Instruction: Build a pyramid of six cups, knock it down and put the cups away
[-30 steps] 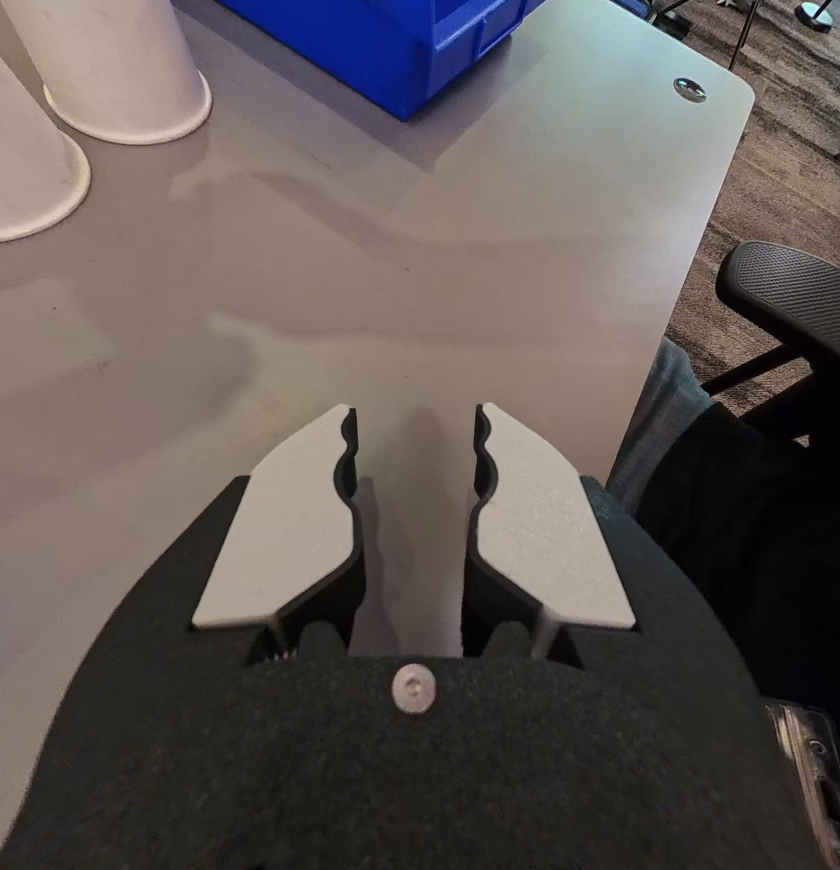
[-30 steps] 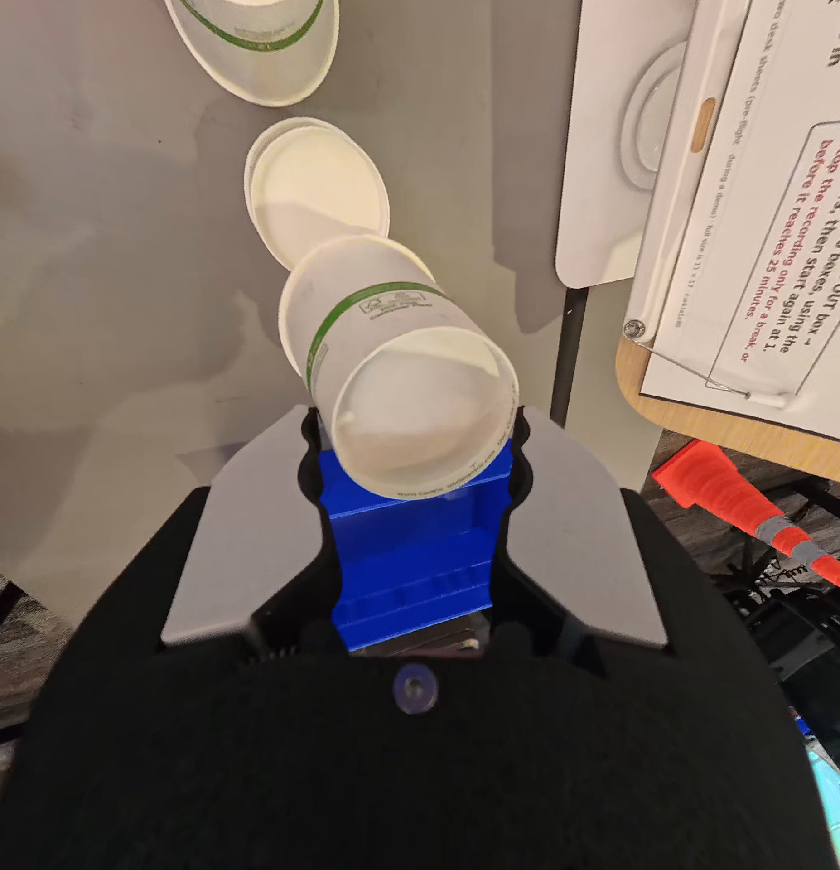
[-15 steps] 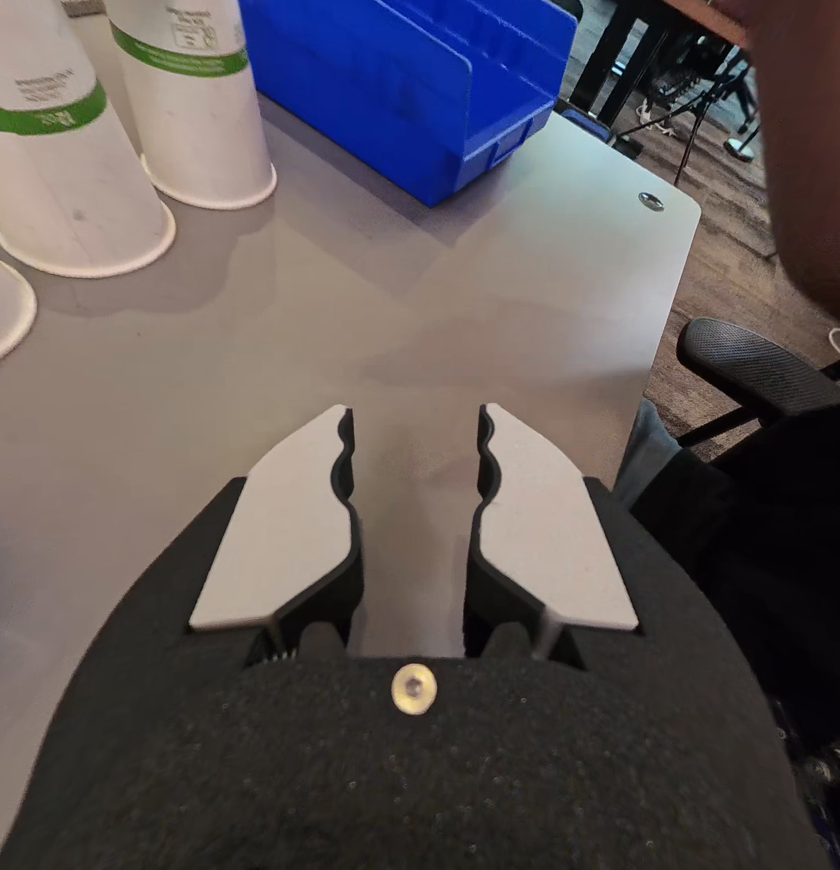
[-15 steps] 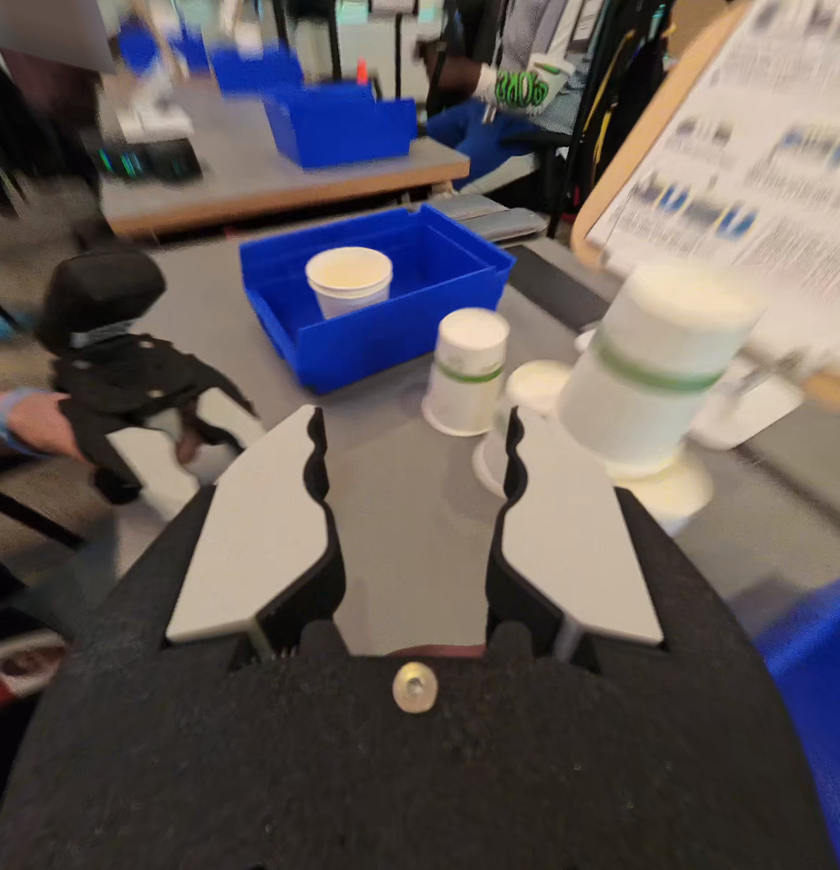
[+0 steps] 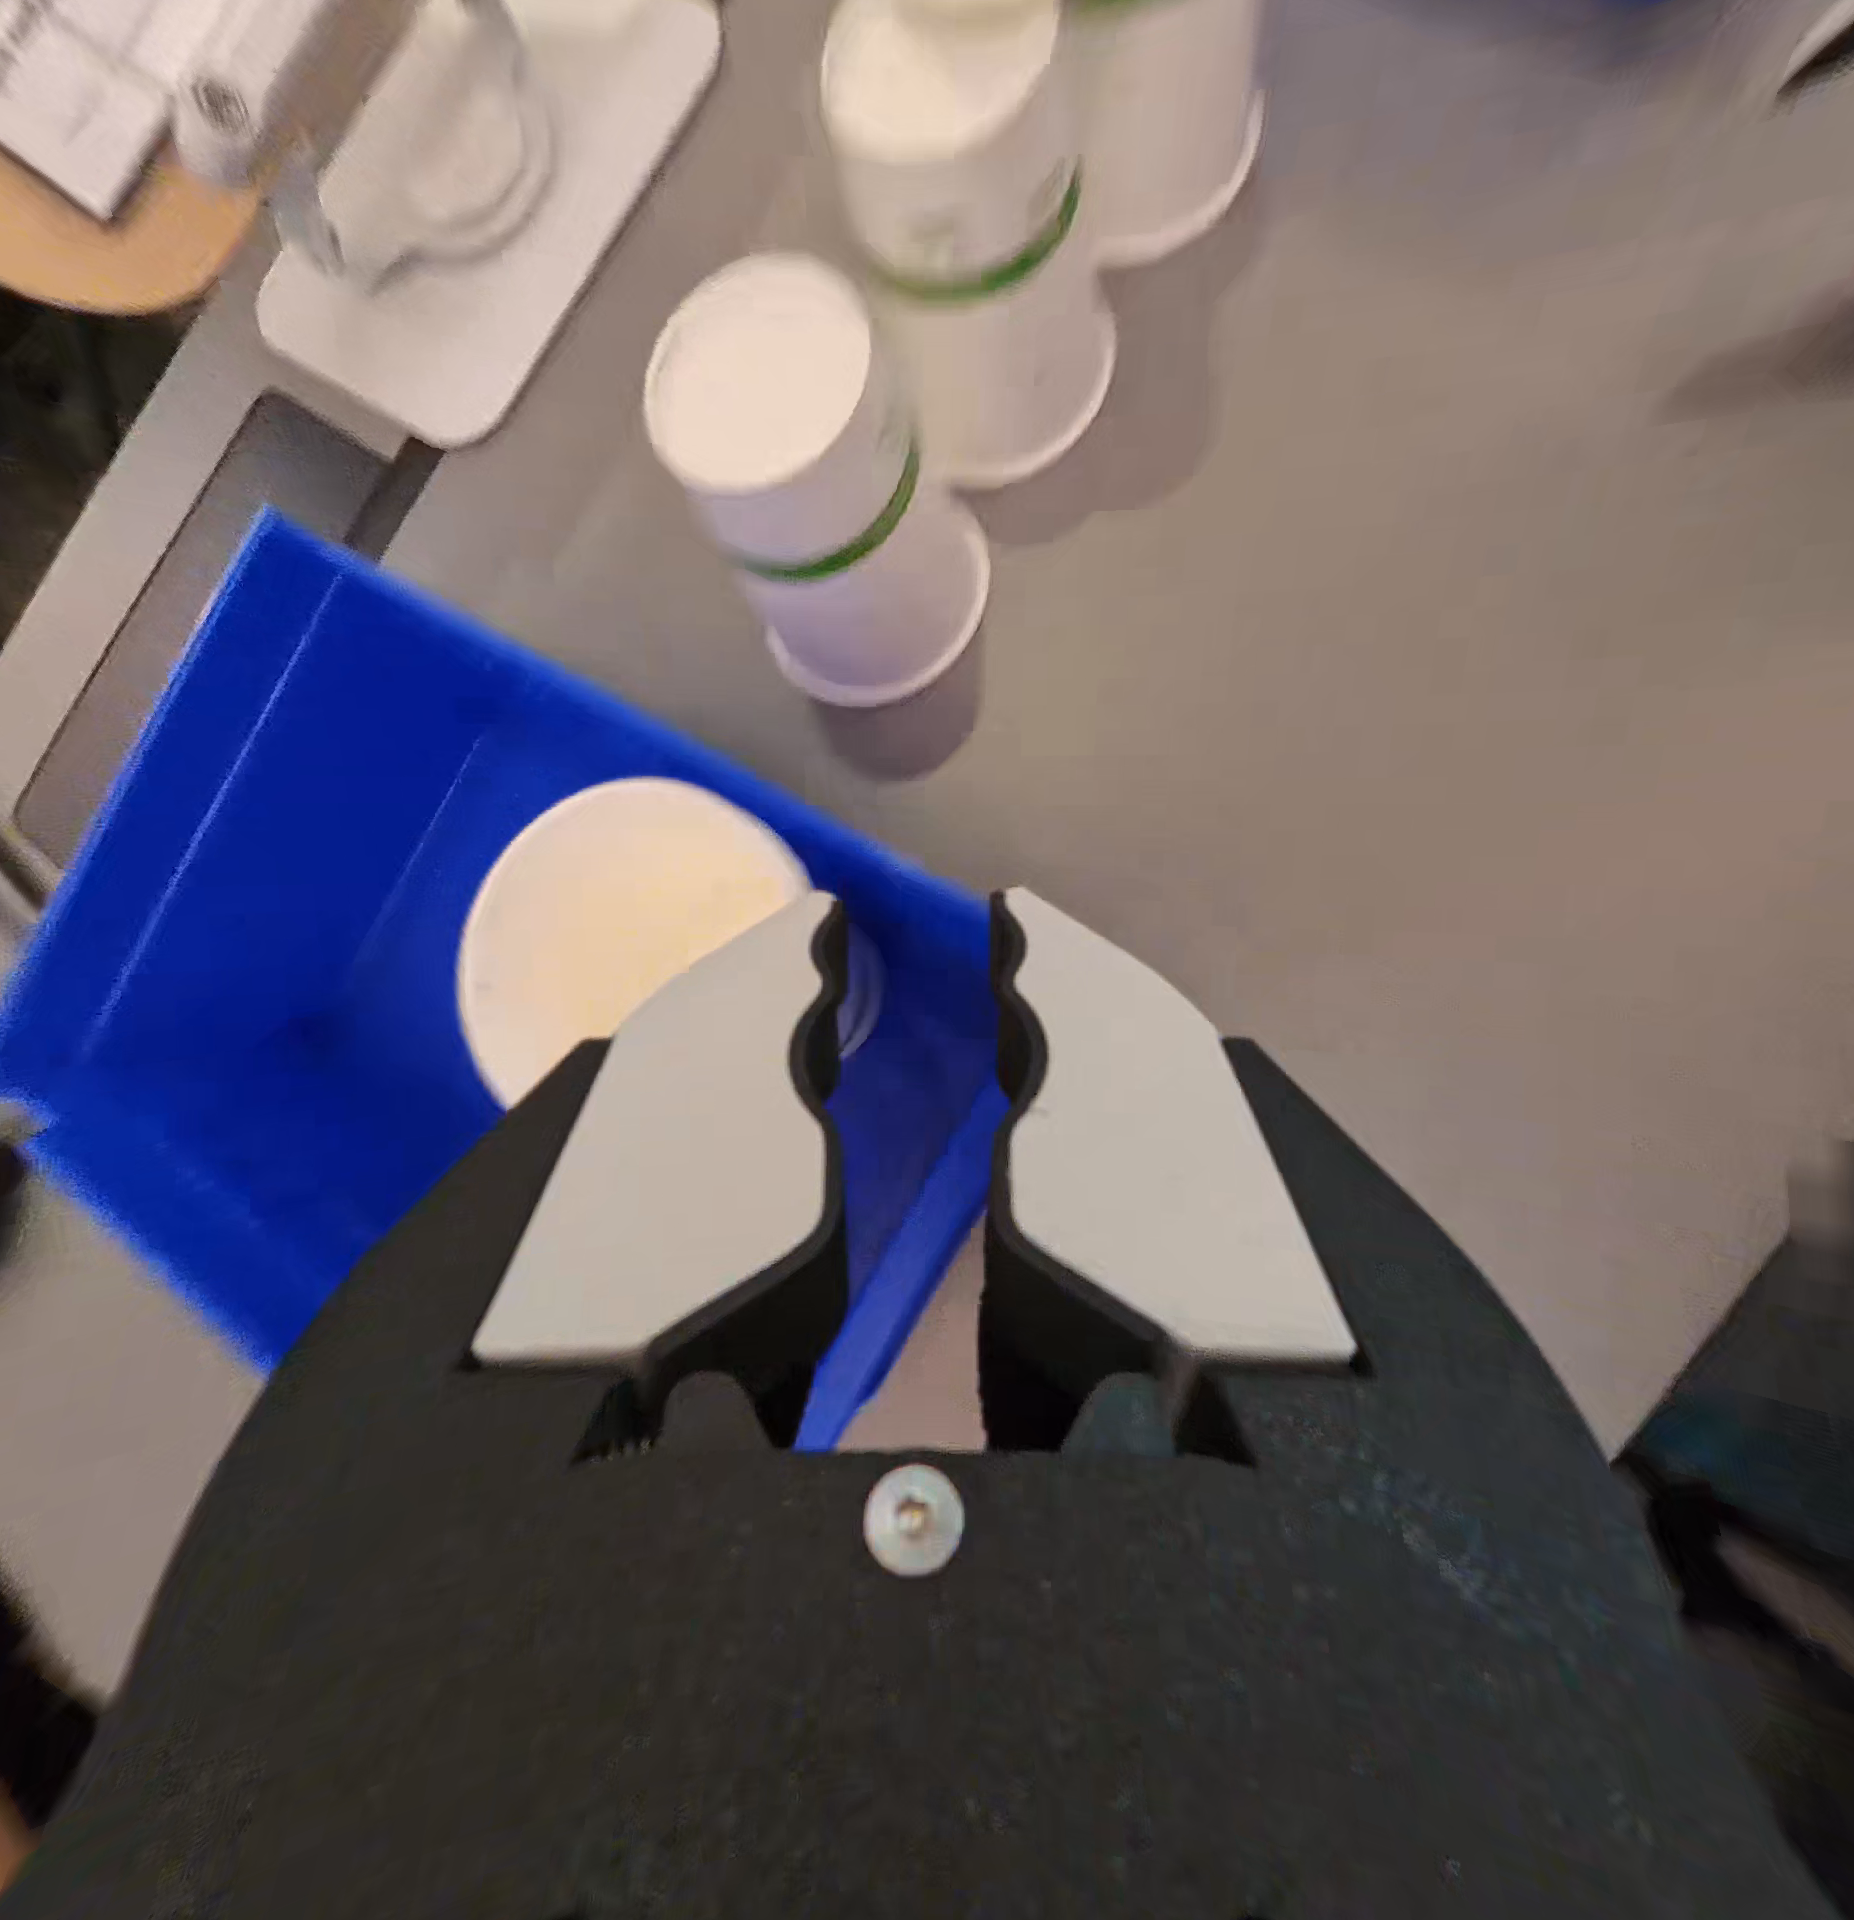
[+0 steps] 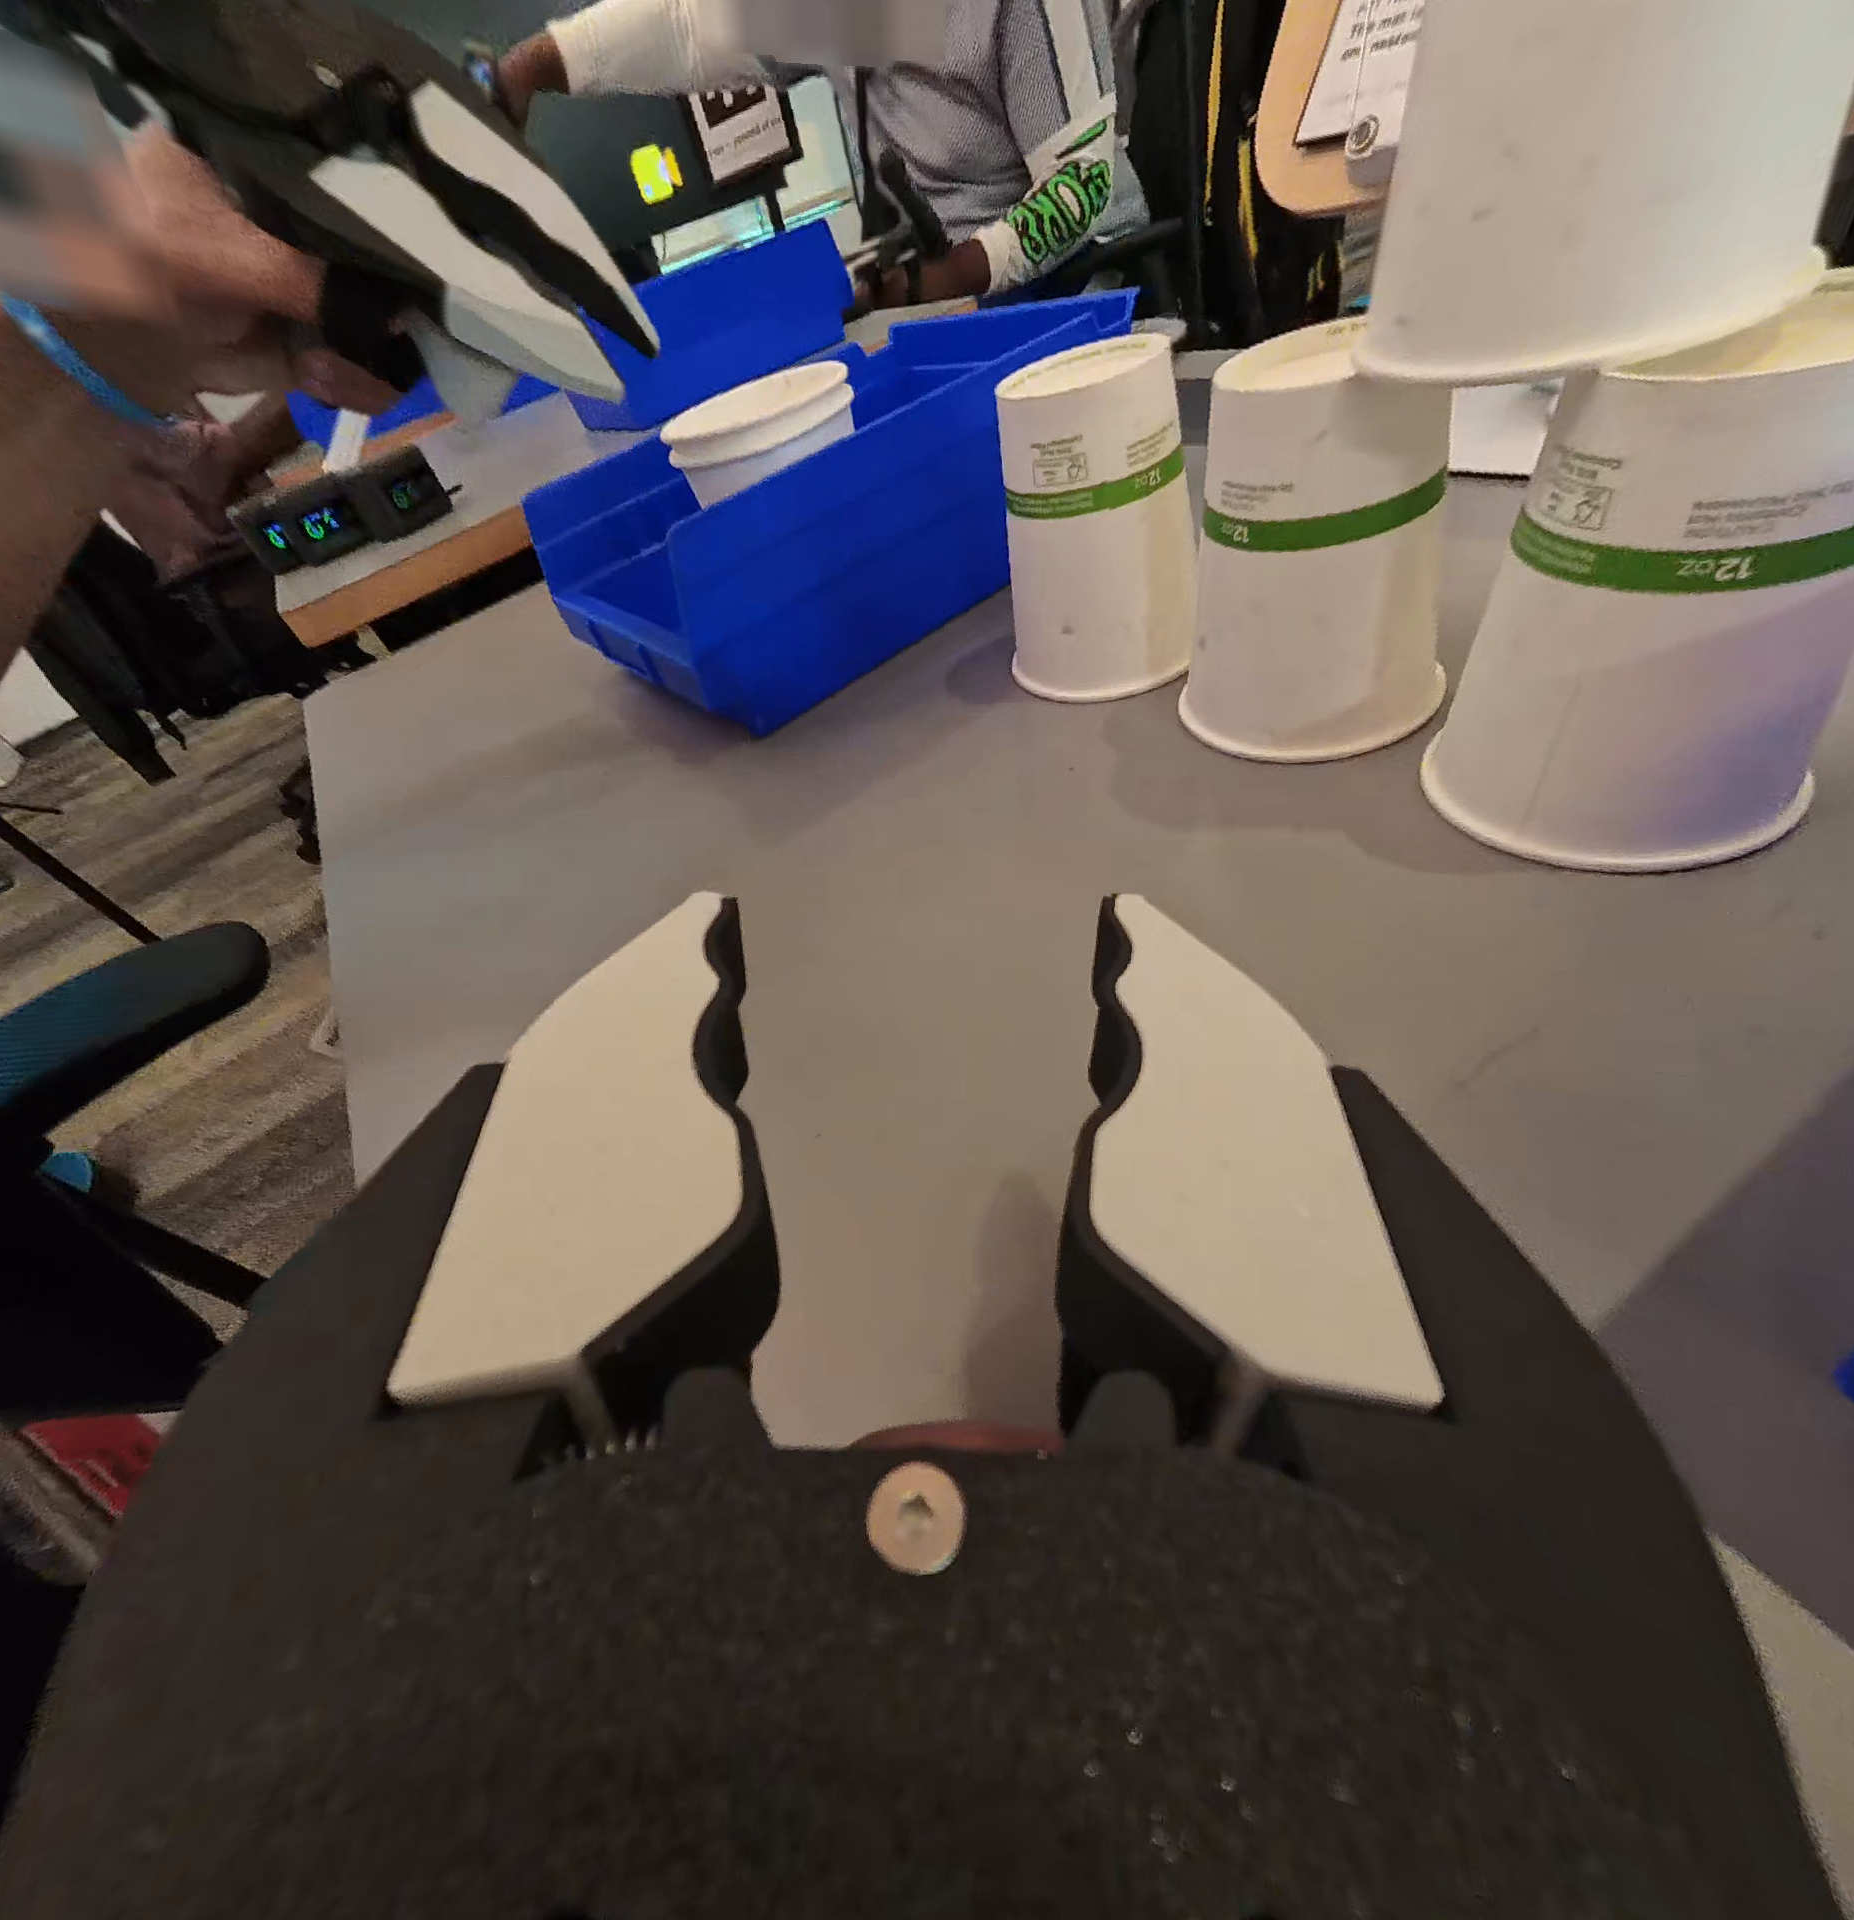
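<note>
while the left gripper hangs over the bin, the lines run left to right:
left gripper (image 6: pixel 549 301): above the blue bin (image 6: pixel 798 613), jaws parted, empty
bin cups (image 6: pixel 762 442): nested, upright inside the bin
base cups (image 6: pixel 1094 530): three upside down in a row on the grey table (image 6: pixel 902 810)
upper cup (image 6: pixel 1609 187): atop the right two
right gripper (image 6: pixel 918 997): low over bare table, jaws wide apart, empty

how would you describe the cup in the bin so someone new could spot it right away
Find the blue bin on the grey table, left of the row of paper cups. The cup in the bin stands inside it, below the left gripper. Unlike the upside-down cups outside, it sits mouth up.
</note>
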Demonstrator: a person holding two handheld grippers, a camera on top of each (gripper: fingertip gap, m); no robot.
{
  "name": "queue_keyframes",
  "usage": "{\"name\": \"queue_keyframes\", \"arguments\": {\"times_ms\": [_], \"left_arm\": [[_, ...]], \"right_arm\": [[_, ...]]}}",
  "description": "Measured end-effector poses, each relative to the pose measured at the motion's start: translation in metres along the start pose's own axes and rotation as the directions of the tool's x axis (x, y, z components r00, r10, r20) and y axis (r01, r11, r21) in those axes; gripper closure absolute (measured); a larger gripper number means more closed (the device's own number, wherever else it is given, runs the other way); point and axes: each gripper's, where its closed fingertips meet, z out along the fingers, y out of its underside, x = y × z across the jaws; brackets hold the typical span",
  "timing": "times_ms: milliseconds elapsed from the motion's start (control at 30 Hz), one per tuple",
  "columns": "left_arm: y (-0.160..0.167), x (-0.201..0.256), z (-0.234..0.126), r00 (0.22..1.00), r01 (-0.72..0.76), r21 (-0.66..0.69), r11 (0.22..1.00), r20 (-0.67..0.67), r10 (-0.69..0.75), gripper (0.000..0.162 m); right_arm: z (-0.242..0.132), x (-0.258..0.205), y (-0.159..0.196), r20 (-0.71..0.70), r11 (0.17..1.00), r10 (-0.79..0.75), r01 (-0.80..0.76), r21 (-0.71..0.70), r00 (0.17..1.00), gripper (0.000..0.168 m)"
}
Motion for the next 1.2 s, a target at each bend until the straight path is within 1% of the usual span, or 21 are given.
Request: {"name": "queue_keyframes", "arguments": {"times_ms": [67, 133, 233, 300, 400, 733, 1033, 1133, 1200], "left_arm": [[0.013, -0.017, 0.005, 0.998, -0.052, -0.097, 0.994, 0.018, 0.054, 0.139], [0.024, -0.021, 0.012, 0.997, -0.073, -0.168, 0.983, -0.022, 0.07, 0.14], [0.031, -0.023, 0.022, 0.996, -0.086, -0.214, 0.973, -0.057, 0.075, 0.141], [0.036, -0.026, 0.027, 0.995, -0.097, -0.24, 0.966, -0.056, 0.086, 0.145], [0.034, -0.028, 0.03, 0.995, -0.091, -0.224, 0.97, -0.059, 0.08, 0.159], [0.038, -0.026, 0.025, 0.995, -0.067, -0.219, 0.973, -0.088, 0.049, 0.16], [0.036, -0.043, 0.01, 0.999, -0.046, -0.199, 0.979, -0.025, 0.042, 0.16], [0.037, -0.055, 0.004, 0.998, -0.051, -0.215, 0.975, 0.024, 0.058, 0.159], [0.033, -0.06, 0.001, 0.998, -0.04, -0.193, 0.98, 0.032, 0.047, 0.159]], "right_arm": [[-0.003, 0.003, -0.003, -0.004, 1.0, 0.007, -0.007, 0.013, 1.0, 0.104], [-0.004, 0.006, -0.004, -0.005, 1.0, 0.014, -0.014, 0.016, 1.0, 0.104], [-0.004, 0.009, -0.005, 0.006, 0.999, 0.038, -0.038, 0.019, 0.999, 0.105], [-0.002, 0.009, -0.007, 0.013, 0.999, 0.047, -0.047, 0.022, 0.999, 0.106], [0.0, 0.01, -0.007, 0.021, 0.999, 0.049, -0.05, 0.019, 0.999, 0.106], [0.008, 0.001, -0.002, 0.067, 0.998, 0.057, -0.056, -0.019, 0.996, 0.109], [0.011, -0.002, -0.001, 0.077, 0.998, 0.06, -0.058, -0.027, 0.995, 0.11], [0.011, -0.002, -0.001, 0.076, 0.998, 0.059, -0.057, -0.028, 0.995, 0.11], [0.011, -0.003, 0.0, 0.076, 0.998, 0.058, -0.056, -0.032, 0.995, 0.11]]}}
